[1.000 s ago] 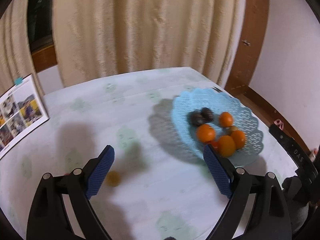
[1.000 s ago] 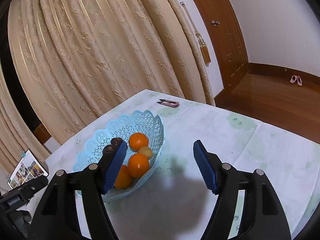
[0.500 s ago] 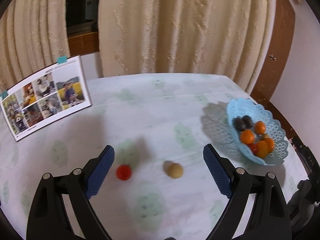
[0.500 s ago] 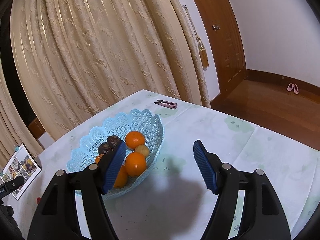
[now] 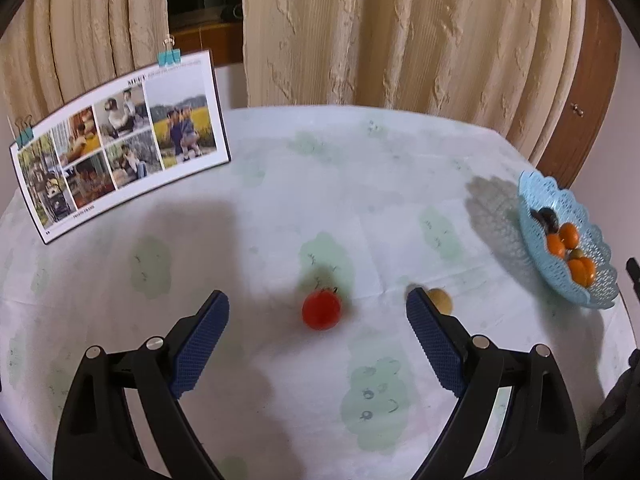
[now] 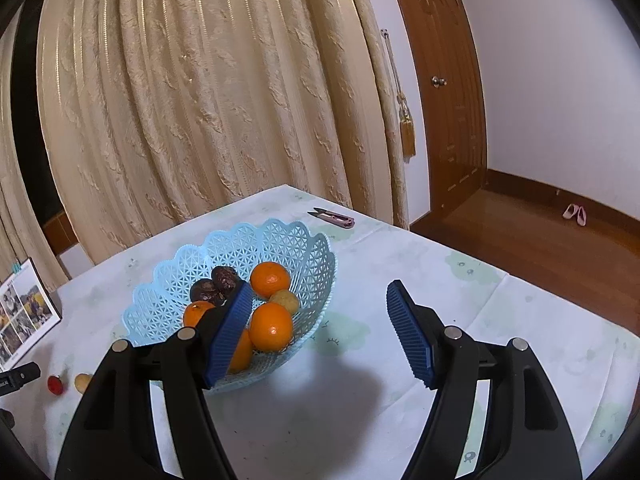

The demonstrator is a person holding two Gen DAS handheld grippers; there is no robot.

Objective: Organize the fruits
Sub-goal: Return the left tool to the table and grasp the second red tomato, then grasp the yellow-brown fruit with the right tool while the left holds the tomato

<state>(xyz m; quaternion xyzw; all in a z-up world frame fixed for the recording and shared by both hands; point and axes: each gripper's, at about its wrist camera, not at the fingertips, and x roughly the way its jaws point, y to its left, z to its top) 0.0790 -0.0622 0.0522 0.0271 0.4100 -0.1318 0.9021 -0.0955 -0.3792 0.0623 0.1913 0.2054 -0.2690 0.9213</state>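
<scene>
One red tomato (image 5: 321, 310) between wide-spread left tongs (image 5: 318, 314) (right tongs (image 6: 320, 320) likewise wide).

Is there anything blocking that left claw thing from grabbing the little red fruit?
Nothing visible. The red fruit lies on bare tablecloth ahead of the open left hand-held gripper; the small yellow fruit sits off to the side.

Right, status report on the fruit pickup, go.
Left gripper open, empty, red tomato between its fingers on the table. Right gripper open, empty, by the blue basket. Small yellow fruit loose beside the tomato. Nothing in the way.
</scene>
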